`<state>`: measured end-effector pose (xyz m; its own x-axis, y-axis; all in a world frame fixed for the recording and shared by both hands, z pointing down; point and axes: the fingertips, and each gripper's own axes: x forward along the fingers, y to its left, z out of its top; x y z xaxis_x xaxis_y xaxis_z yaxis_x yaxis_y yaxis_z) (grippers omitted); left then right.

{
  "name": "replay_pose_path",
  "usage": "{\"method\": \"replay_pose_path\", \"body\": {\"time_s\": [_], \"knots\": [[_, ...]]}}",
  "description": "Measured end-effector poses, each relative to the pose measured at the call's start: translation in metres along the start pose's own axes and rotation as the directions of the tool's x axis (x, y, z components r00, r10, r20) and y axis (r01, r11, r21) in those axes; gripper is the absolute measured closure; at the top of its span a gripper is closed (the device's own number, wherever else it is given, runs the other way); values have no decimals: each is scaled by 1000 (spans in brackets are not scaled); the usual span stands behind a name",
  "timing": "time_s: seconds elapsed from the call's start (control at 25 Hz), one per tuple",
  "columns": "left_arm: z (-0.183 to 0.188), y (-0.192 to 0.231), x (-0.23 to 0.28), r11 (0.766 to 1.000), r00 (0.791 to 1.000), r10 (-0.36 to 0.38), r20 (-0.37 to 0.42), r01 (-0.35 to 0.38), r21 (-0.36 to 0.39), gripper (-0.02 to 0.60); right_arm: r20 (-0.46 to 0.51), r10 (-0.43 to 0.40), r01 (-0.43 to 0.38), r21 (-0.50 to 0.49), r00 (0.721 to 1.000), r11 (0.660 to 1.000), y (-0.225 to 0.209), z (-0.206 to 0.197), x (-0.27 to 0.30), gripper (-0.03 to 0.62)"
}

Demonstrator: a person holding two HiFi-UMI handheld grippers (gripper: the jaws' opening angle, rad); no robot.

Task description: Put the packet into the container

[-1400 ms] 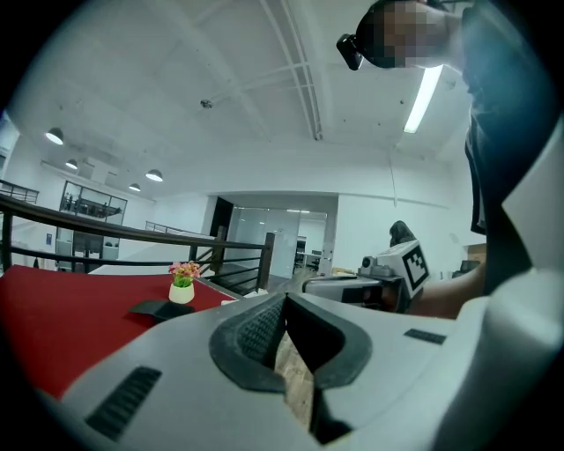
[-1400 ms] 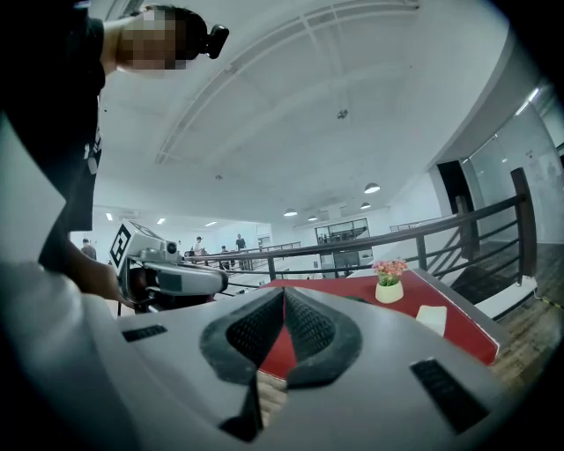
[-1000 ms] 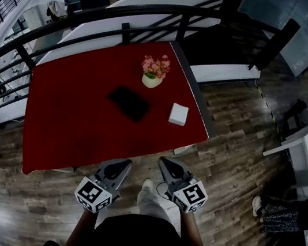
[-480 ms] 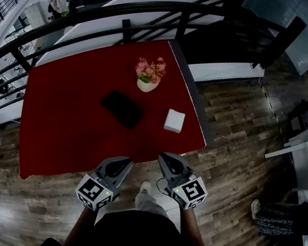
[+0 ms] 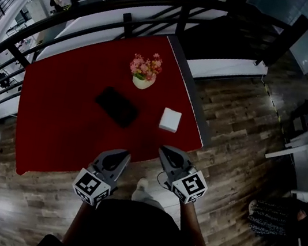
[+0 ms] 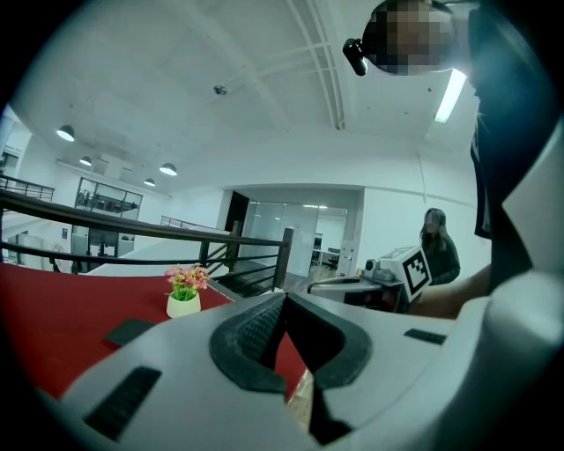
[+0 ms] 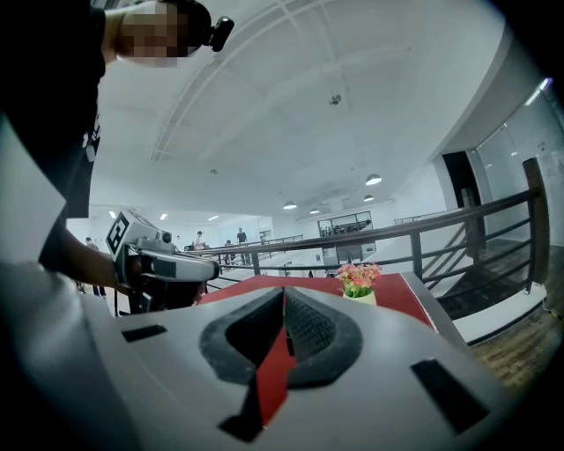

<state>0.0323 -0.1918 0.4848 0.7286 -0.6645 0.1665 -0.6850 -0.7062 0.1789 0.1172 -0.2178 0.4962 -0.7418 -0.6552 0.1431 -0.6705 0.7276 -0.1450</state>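
On the red table (image 5: 53, 132) lies the packet (image 5: 117, 106) — near the container (image 5: 170, 120).

My grey left gripper (image 5: 120, 155) and right gripper (image 5: 165, 150) wear black-and-white marker cubes (image 5: 89, 186), against a plain red table top (image 5: 55, 120), flat black packet (image 5: 116, 106), white square container (image 5: 170, 120) and pink flowers (image 5: 145, 65) in a white pot (image 5: 142, 82).
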Motion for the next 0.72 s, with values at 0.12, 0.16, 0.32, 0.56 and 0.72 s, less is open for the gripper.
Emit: {"method": "replay_pose_path", "body": {"time_s": [0.12,0.16,0.32,0.56,0.72], "knots": [[0,4,7,1000,1000,14,-5,-14,-1,571,5,10,-10,-15,1000,1000,-14,-6,6,572],[-1,6,8,1000,1000,18,-10,-18,2,571,-1,17,-17,-20,1000,1000,-16,-7,8,572],[-1,16,15,999,999,34,-22,-34,6,571,-39,47,-49,-46,998,998,-21,-11,18,572],[7,36,38,996,999,0,-54,5,93,571,-100,54,-64,-96,994,993,-34,-19,42,572],[12,66,45,999,999,2,-33,-1,32,571,-173,38,-64,-149,984,987,-42,-26,63,572]]}}
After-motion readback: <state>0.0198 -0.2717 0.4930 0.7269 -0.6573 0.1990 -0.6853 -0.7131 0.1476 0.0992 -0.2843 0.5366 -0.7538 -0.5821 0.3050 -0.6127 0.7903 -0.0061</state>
